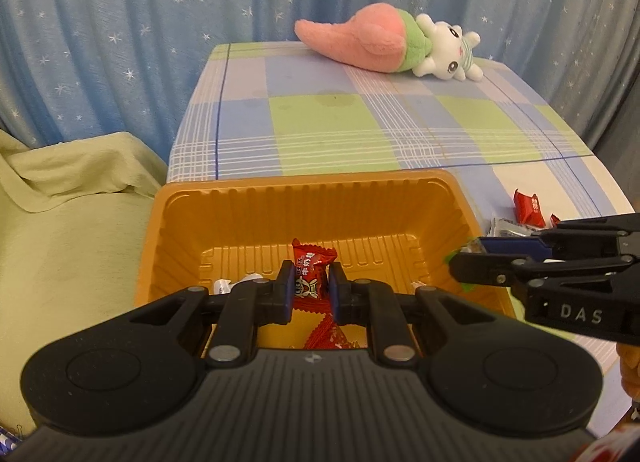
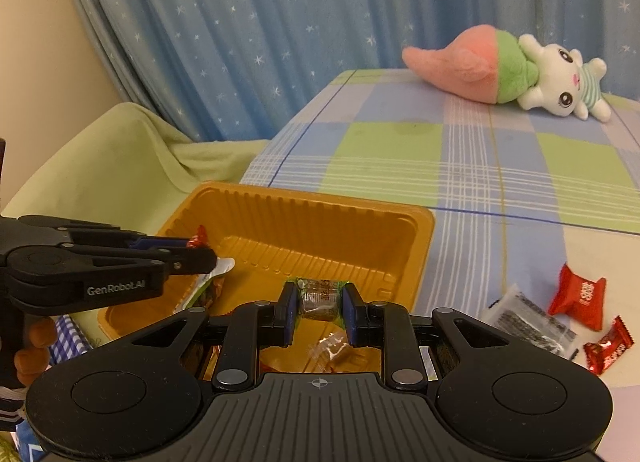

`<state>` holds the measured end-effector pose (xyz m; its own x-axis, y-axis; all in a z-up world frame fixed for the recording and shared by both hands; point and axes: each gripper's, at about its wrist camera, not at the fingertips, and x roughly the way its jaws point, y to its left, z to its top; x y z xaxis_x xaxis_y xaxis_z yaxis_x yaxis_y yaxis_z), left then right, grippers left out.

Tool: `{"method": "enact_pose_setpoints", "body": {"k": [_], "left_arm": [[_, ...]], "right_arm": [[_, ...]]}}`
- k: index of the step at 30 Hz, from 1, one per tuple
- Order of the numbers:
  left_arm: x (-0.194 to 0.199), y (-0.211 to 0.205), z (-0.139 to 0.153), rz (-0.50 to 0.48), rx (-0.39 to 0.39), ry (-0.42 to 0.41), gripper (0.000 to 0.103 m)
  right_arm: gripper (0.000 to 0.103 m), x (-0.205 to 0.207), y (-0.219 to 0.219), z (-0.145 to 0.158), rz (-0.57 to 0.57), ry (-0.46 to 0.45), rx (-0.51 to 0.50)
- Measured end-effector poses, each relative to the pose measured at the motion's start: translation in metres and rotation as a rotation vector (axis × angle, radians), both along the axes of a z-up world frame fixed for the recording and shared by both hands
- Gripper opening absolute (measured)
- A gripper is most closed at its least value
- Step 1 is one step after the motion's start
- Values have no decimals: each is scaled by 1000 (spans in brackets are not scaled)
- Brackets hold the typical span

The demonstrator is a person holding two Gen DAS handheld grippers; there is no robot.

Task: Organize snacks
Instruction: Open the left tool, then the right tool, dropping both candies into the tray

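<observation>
Checked tablecloth [image 1: 320, 130], orange tray [image 1: 240, 218] at near edge. L gripper [image 1: 311, 284] over tray, clamps red candy [image 1: 310, 274]; R gripper [image 2: 320, 302] (also over tray) pinches brown green-wrapped sweet [image 2: 319, 299].

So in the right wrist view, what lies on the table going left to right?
Orange tray → grey packet → red candy → smaller red candy.

Two matching black tools.
Left tool [image 1: 310, 288] and right tool [image 2: 320, 312]: ribbed housings, blue pads, silver rivets, white lettering.
</observation>
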<state>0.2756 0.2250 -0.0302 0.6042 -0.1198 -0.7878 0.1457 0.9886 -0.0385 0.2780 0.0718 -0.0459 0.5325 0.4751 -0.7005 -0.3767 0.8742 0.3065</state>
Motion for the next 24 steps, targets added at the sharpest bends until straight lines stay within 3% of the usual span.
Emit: {"method": "enact_pose_setpoints", "body": {"k": [8, 11, 13, 24], "left_arm": [[10, 2, -11, -4, -1, 34, 17], [11, 5, -13, 5, 6, 42, 23], [11, 8, -13, 15, 2, 48, 32], [-4, 20, -6, 36, -1, 48, 43]], "right_arm": [[24, 9, 11, -7, 12, 16, -12], [24, 10, 13, -8, 11, 18, -12], [24, 10, 14, -8, 12, 19, -13], [24, 8, 22, -9, 24, 31, -12]]}}
